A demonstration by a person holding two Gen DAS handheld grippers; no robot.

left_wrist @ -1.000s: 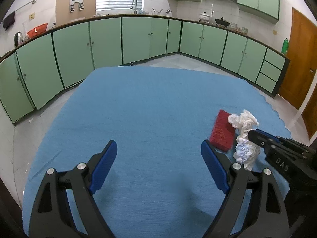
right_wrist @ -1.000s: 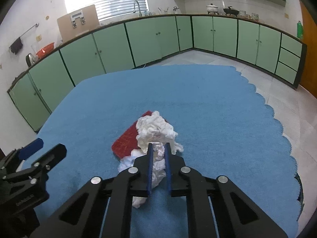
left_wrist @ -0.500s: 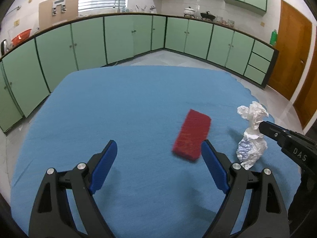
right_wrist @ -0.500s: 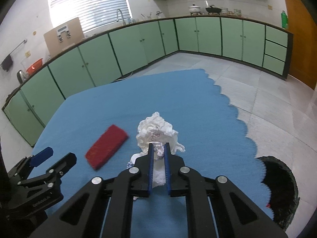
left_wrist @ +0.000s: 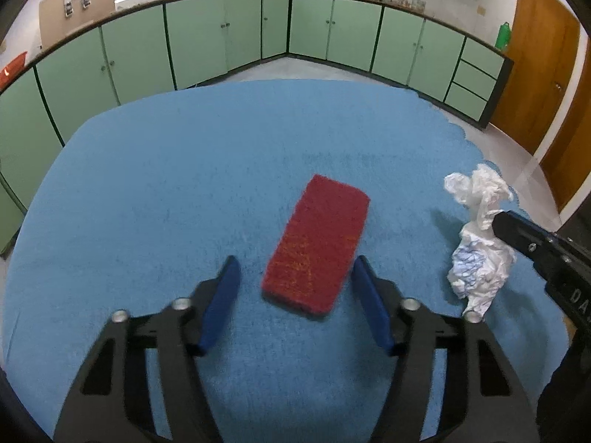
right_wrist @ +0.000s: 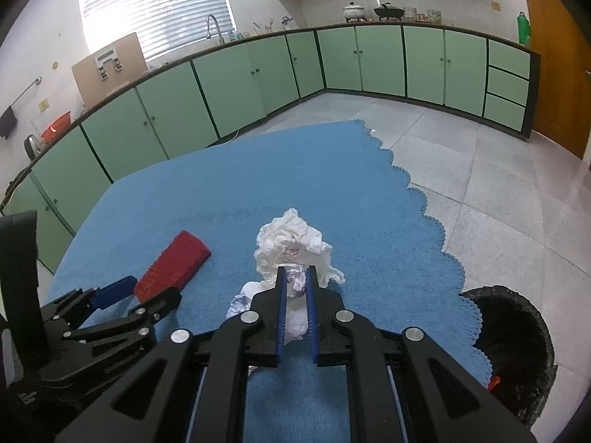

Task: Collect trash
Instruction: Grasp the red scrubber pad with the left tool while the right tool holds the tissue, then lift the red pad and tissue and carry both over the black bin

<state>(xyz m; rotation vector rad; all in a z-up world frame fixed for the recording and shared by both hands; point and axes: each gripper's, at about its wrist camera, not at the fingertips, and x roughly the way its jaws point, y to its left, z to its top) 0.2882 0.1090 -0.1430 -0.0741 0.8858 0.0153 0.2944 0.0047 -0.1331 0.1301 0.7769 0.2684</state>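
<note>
Blue tablecloth [left_wrist: 147, 184] underneath: left gripper [left_wrist: 295, 277] closing around the near end of the red sponge [left_wrist: 317, 243], not yet pinching; right gripper [right_wrist: 295, 284] clamps crumpled white paper [right_wrist: 291, 243] right of it.

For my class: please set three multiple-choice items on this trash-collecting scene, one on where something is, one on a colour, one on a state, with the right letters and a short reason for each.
1. Where is the black bin?
A. On the blue cloth
B. On the floor past the cloth's scalloped edge
C. On the counter

2. What colour is the flat pad between the left gripper's fingers?
A. Red
B. Yellow
C. White

3. What is the right gripper doing?
A. Standing wide open and empty
B. Gripping the pad
C. Clamped on the crumpled white paper

Answers:
1 B, the bin sits on the tiles beside the blue cloth.
2 A, the pad is plainly red.
3 C, paper bulges out around the closed fingers.
</note>
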